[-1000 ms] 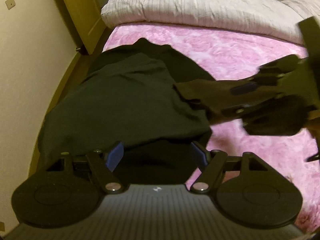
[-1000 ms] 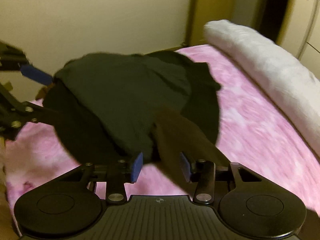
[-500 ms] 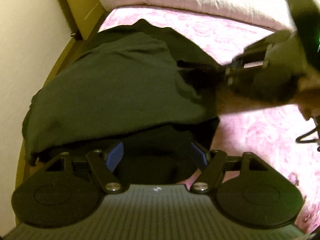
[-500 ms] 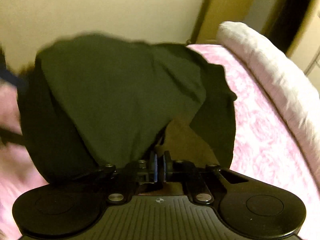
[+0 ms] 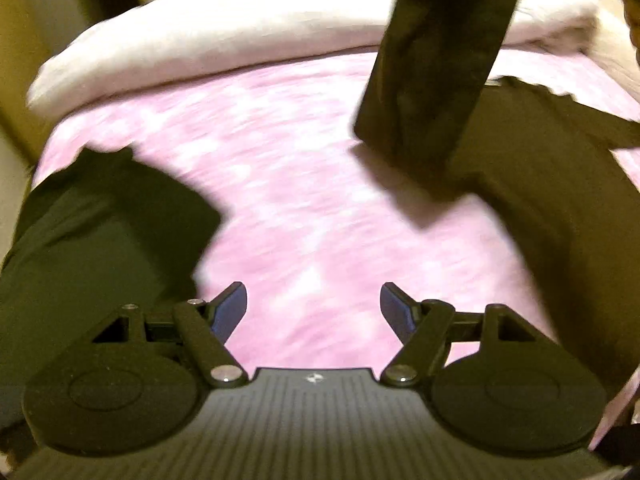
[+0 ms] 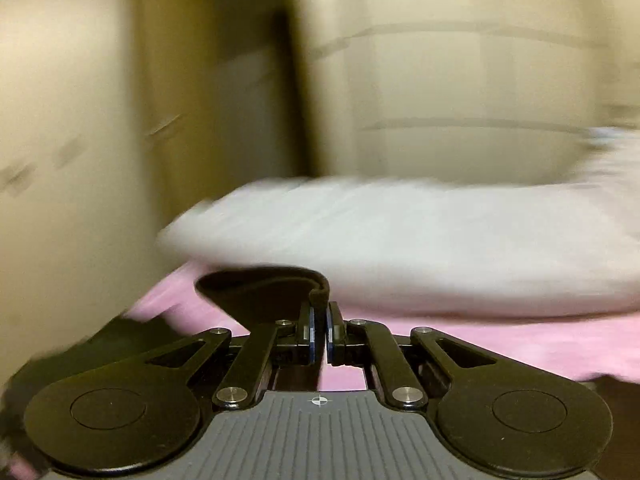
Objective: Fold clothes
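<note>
Dark folded garment (image 5: 92, 240) lies flat at the left edge of the pink bed cover (image 5: 304, 184). A second dark garment (image 5: 552, 208) is spread along the right edge. A brown garment (image 5: 436, 60) hangs lifted above the cover.

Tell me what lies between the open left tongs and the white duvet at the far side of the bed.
In the left wrist view, only bare pink blanket runs from the left tongs to the white duvet.

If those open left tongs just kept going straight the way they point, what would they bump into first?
Probably the pink bedspread: the left tongs tilt down over a bare patch of it, with the dark clothes lying off to either side. Depth is hard to judge in this blurred view.
</note>
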The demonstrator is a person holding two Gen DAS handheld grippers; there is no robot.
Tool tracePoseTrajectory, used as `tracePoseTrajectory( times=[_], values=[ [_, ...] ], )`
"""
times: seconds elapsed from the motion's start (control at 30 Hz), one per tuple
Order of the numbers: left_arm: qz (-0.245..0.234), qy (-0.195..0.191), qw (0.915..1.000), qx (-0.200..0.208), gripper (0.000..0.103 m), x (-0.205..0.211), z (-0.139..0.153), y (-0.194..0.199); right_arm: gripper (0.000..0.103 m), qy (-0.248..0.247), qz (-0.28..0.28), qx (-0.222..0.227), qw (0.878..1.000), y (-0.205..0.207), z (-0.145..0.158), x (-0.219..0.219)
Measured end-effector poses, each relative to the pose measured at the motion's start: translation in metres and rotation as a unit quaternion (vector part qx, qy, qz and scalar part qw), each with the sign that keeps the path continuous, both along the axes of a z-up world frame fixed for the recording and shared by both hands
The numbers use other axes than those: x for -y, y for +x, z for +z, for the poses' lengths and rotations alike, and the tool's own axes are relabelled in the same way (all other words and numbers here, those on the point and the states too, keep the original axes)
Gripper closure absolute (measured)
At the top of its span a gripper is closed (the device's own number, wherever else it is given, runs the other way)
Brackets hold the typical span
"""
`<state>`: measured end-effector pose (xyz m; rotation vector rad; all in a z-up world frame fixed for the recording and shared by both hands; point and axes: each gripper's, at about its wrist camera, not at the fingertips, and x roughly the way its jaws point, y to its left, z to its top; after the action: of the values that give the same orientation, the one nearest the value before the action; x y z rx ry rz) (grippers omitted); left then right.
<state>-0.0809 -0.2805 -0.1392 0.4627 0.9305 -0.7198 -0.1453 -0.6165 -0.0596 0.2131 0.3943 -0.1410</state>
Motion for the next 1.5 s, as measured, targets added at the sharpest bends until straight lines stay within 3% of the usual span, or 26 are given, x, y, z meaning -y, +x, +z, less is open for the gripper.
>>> tracePoseTrajectory(
  times=[0.07,0.17,0.3,0.37,0.47,0.6,0.67,0.73,0.83,0.9,1.07,1.2,1.23,1.27,1.33,1.5],
  values=[
    [-0.014,0.003,0.9999,-0.007,0.033,0.038,-0.004,-0.021,0.099,0.052,-0.075,-0.025,0.996,-0.033,-0.034,0.066],
    [-0.027,0.013,0.9993,-0.020,0.033,0.098,-0.014,-0.052,0.099,0.135,-0.183,-0.068,0.971,-0.080,-0.089,0.164],
    [-0.032,0.028,0.9986,-0.030,0.033,0.166,-0.023,-0.086,0.099,0.206,-0.206,-0.137,0.947,-0.119,-0.162,0.243],
    [-0.032,0.034,0.9984,-0.031,0.033,0.192,-0.022,-0.100,0.099,0.222,-0.181,-0.158,0.945,-0.120,-0.181,0.260],
    [-0.034,0.040,0.9982,-0.028,0.033,0.226,-0.020,-0.118,0.099,0.228,-0.121,-0.160,0.953,-0.110,-0.184,0.286],
    [-0.052,0.045,0.9975,-0.015,0.032,0.256,-0.018,-0.126,0.099,0.194,-0.069,-0.093,0.974,-0.112,-0.140,0.312],
    [-0.059,0.053,0.9968,-0.004,0.032,0.266,-0.023,-0.122,0.099,0.164,-0.080,-0.077,0.980,-0.137,-0.129,0.316],
    [-0.064,0.060,0.9962,0.003,0.032,0.275,-0.034,-0.115,0.099,0.162,-0.105,-0.094,0.977,-0.151,-0.143,0.329],
    [-0.066,0.066,0.9956,0.013,0.032,0.287,-0.055,-0.097,0.099,0.193,-0.138,-0.152,0.960,-0.161,-0.185,0.354],
    [-0.066,0.072,0.9948,0.027,0.032,0.294,-0.069,-0.087,0.099,0.185,-0.129,-0.179,0.958,-0.158,-0.203,0.360],
    [-0.077,0.113,0.9879,0.073,0.032,0.313,-0.104,-0.057,0.099,0.180,-0.113,-0.191,0.958,-0.151,-0.211,0.366],
    [-0.114,0.145,0.9785,0.093,0.036,0.321,-0.129,-0.036,0.099,0.177,-0.108,-0.183,0.961,-0.142,-0.201,0.369],
    [-0.124,0.144,0.9774,0.092,0.044,0.321,-0.133,-0.032,0.099,0.174,-0.109,-0.181,0.962,-0.145,-0.197,0.369],
    [-0.134,0.143,0.9763,0.092,0.059,0.320,-0.137,-0.028,0.099,0.171,-0.110,-0.180,0.963,-0.147,-0.192,0.370],
    [-0.139,0.143,0.9749,0.099,0.073,0.316,-0.139,-0.023,0.099,0.163,-0.118,-0.178,0.963,-0.150,-0.186,0.374],
    [-0.129,0.137,0.9775,0.094,0.091,0.302,-0.141,-0.018,0.099,0.158,-0.119,-0.206,0.958,-0.152,-0.192,0.377]
  ],
)
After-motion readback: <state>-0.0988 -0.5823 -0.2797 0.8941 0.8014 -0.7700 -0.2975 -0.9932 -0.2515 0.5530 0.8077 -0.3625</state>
